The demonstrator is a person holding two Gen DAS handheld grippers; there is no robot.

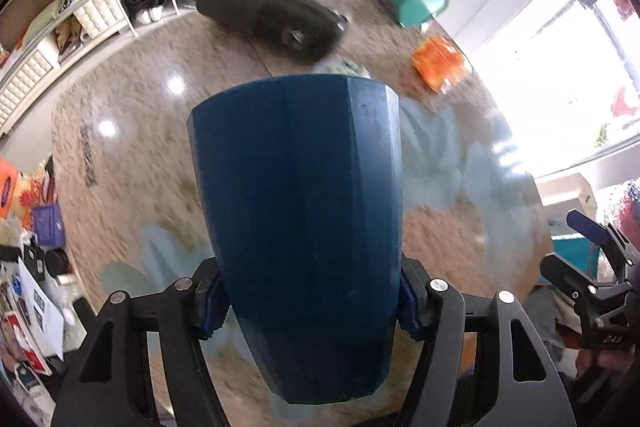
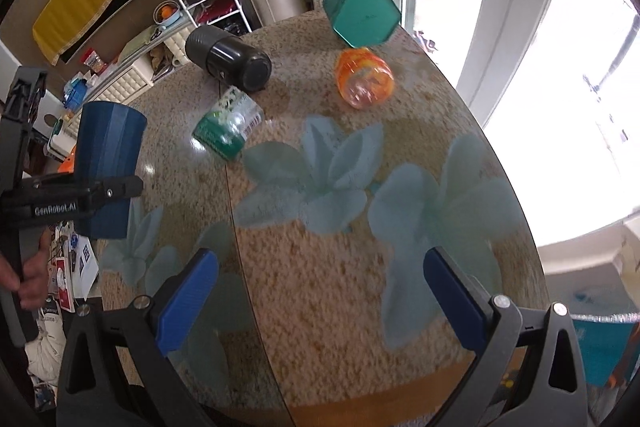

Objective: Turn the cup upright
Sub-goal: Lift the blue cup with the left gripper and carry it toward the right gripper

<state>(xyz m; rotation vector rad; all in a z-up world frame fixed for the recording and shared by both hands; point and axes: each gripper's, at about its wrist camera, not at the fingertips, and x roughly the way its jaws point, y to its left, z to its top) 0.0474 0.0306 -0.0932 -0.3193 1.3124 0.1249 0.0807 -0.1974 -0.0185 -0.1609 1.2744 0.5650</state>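
A dark blue faceted cup (image 1: 298,227) fills the left wrist view. My left gripper (image 1: 308,311) is shut on its narrow lower end, and the wide end points away from me. In the right wrist view the same blue cup (image 2: 106,163) is held in the air off the table's left edge, wide end up, clamped by the left gripper (image 2: 80,197). My right gripper (image 2: 320,295) is open and empty above the near part of the table. It also shows at the right edge of the left wrist view (image 1: 592,267).
The round speckled table (image 2: 340,291) with pale flower prints bears a black cylinder (image 2: 228,59) on its side, a green-and-white packet (image 2: 228,125), an orange container (image 2: 364,79) and a teal hexagonal box (image 2: 360,11). Shelves and clutter stand to the left, bright windows to the right.
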